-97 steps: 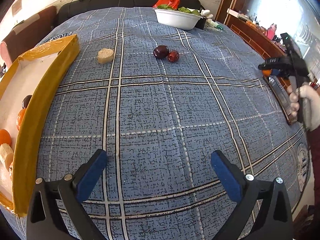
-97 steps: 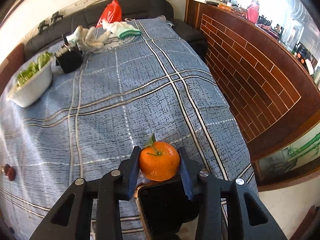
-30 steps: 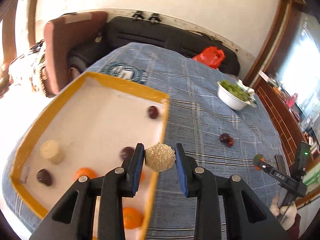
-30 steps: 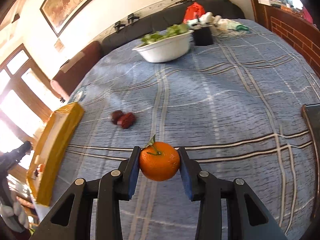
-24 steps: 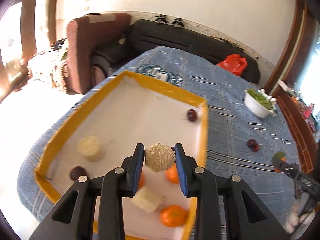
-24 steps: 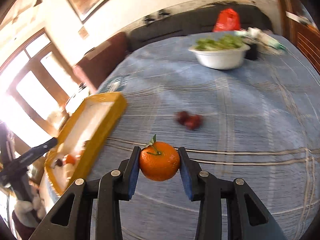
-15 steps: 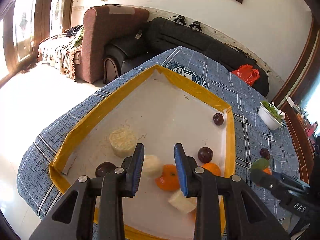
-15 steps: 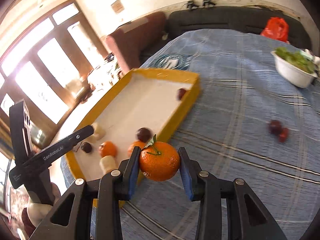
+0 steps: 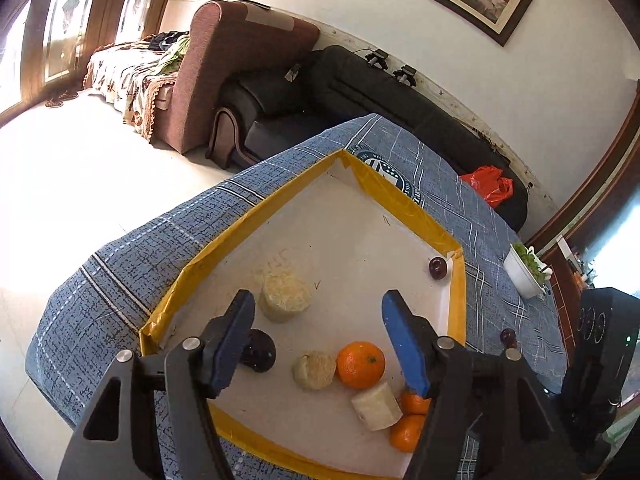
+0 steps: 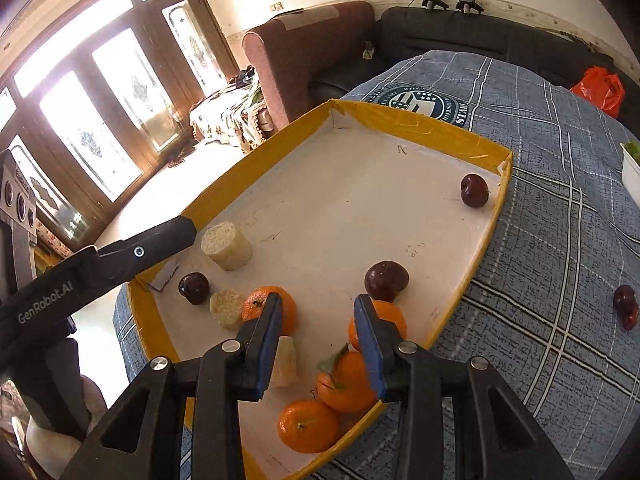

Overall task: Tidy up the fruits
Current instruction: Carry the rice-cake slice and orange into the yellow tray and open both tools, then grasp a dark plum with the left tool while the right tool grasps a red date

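Last two dark fruits point(image 10: 624, 300) sit on the tabletop, right of the yellow tray point(image 10: 420, 124), roundish with no clear long axis; right gripper point(image 10: 318, 304) is nearer. Its fingers are narrow and hold nothing; the leafed orange point(image 10: 344, 380), clamped half a second ago, now lies in the tray. Left gripper point(image 9: 316, 304) has just been opening, fingers wide and empty, its straw-coloured ball point(image 9: 314, 370) dropped in the tray.

Left tongs point(image 9: 316, 340) just opened, nothing between them; right tongs point(image 10: 318, 340) part open, empty.
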